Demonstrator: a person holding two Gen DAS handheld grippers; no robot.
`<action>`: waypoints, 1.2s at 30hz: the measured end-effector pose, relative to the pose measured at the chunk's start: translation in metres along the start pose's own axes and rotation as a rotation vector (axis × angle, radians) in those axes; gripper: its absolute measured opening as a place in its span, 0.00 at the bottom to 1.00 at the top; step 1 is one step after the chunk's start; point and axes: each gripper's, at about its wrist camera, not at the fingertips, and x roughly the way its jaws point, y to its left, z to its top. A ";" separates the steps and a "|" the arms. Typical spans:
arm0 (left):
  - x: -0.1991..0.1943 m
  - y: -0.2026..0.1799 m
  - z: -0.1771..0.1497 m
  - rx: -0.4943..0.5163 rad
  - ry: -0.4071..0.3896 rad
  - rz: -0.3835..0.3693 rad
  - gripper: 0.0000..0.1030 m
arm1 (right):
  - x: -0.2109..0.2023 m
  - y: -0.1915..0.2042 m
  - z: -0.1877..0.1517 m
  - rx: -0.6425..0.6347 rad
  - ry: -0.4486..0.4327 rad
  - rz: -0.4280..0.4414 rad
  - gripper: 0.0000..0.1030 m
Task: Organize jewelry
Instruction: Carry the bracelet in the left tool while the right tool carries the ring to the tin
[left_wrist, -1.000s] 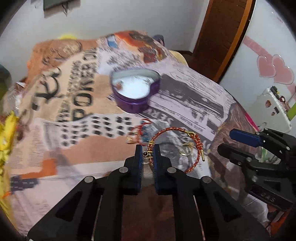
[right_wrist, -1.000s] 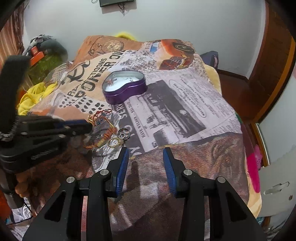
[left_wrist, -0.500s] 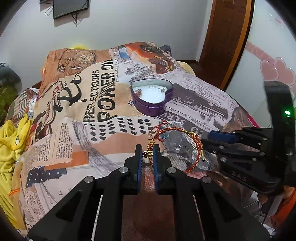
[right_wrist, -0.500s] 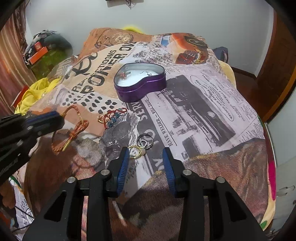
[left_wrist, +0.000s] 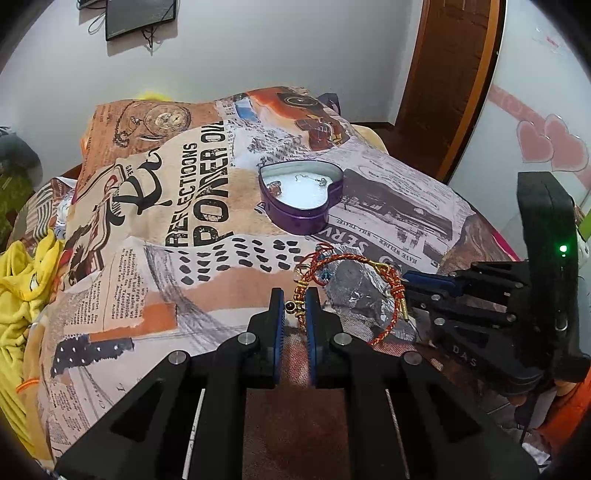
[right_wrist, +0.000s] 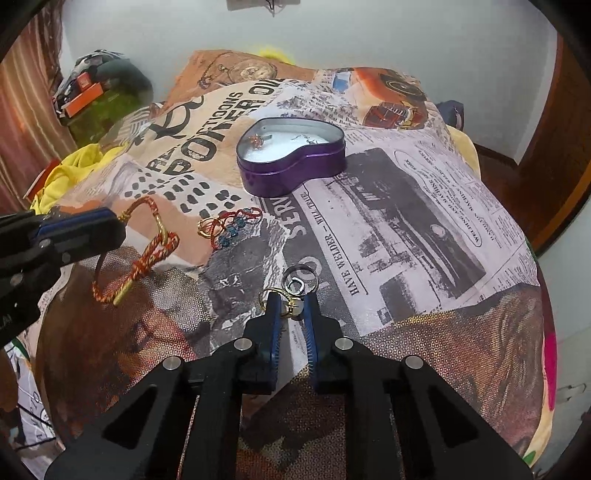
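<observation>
My left gripper (left_wrist: 294, 304) is shut on a red and gold braided bracelet (left_wrist: 354, 258) and holds it above the printed bedspread; the bracelet (right_wrist: 147, 251) hangs from it in the right wrist view. My right gripper (right_wrist: 290, 306) has closed to a narrow gap around a small ring (right_wrist: 293, 304) among gold and silver rings (right_wrist: 295, 284) on the spread. An open purple heart-shaped tin (left_wrist: 301, 195), also in the right wrist view (right_wrist: 291, 158), holds a few small pieces. A red wire piece with blue beads (right_wrist: 231, 225) lies before the tin.
The bedspread (right_wrist: 406, 221) covers a bed that drops off at the right and front. Yellow cloth (left_wrist: 22, 280) lies at the left edge. A wooden door (left_wrist: 454, 74) and a white wall stand behind.
My left gripper has lifted the bracelet higher off the spread. My right gripper has moved forward to the rings and its fingers have closed in around one.
</observation>
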 end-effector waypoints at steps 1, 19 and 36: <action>0.000 0.001 0.001 -0.002 -0.002 0.002 0.09 | 0.000 0.000 0.000 0.002 0.000 0.002 0.09; 0.011 0.014 0.033 -0.014 -0.032 0.011 0.09 | -0.019 -0.011 0.026 0.024 -0.066 0.036 0.08; 0.033 0.023 0.076 0.011 -0.056 0.023 0.09 | -0.020 -0.033 0.067 0.041 -0.147 0.036 0.08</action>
